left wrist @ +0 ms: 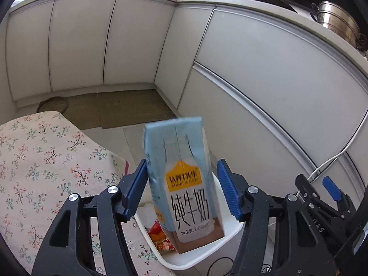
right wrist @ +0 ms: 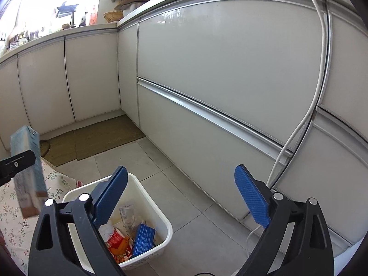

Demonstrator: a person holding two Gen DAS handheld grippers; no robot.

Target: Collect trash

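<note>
Left wrist view: left gripper jaws apart around blue milk carton, over white plastic bin.
Right gripper: jaws open, empty.
Advice: let the carton fall inside the rim.

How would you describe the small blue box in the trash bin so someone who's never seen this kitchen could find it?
Below the white kitchen cabinets, on the grey tiled floor, stands a white rectangular plastic bin. Inside, at its right side, the small blue cardboard box leans on end. It is the only blue item there, beside red and orange snack wrappers and crumpled white paper.
</note>
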